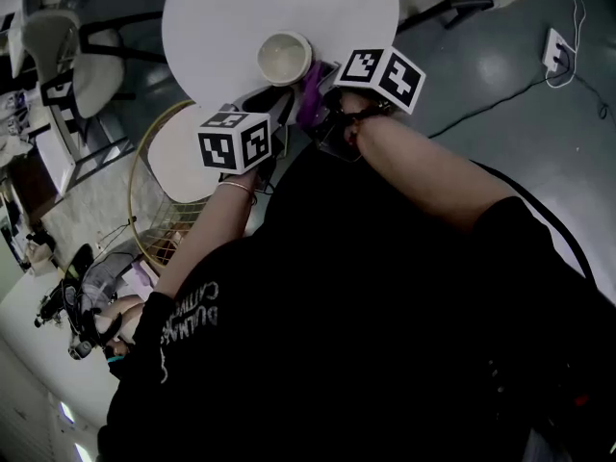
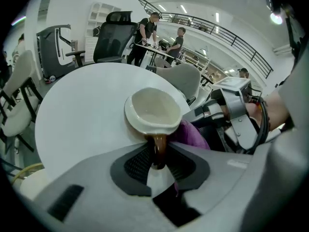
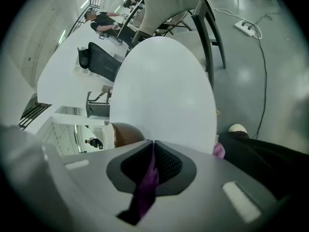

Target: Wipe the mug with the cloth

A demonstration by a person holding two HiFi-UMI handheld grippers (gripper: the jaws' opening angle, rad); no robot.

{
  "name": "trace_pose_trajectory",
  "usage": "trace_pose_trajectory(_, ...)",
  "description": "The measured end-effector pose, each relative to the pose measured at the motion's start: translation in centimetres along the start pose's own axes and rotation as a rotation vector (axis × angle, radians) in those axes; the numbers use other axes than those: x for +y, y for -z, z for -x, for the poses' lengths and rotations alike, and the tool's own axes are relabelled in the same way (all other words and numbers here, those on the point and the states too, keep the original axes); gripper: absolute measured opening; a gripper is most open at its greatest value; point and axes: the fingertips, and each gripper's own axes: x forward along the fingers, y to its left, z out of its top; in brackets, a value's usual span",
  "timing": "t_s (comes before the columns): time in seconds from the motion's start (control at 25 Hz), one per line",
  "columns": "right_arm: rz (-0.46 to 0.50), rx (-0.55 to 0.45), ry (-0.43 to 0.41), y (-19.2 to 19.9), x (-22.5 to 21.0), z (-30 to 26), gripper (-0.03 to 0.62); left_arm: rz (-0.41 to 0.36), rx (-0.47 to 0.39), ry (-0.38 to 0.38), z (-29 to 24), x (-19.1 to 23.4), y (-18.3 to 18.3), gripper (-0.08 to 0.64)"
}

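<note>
While L gripper [image 2: 159,154] jaws clamp mug [image 2: 152,111] handle, R gripper [image 3: 153,159] jaws pinch cloth [image 3: 146,190], white table [image 2: 82,115], chair [image 2: 114,38] behind

Mug [image 1: 285,58] on table [image 1: 221,17], cloth [image 1: 313,99] just right

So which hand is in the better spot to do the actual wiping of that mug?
Right, I'd say. The right gripper is clamped on the purple cloth close beside the mug, while the left gripper pinches the mug's handle, so it looks busy steadying it.
</note>
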Motion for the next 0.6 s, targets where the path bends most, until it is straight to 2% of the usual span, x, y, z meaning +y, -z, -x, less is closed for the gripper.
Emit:
trace_pose_trajectory(0.32,-0.037,0.103,0.025,2.5,-0.2,-0.3,0.020,0.002,0.005,0.000,0.1,-0.1,0.1,0.075)
trace_pose_trajectory(0.6,-0.048,0.222,-0.012,5.7,0.3,-1.0,0.020,-0.028,0.015,0.005,0.2,-0.3,0.5,0.069)
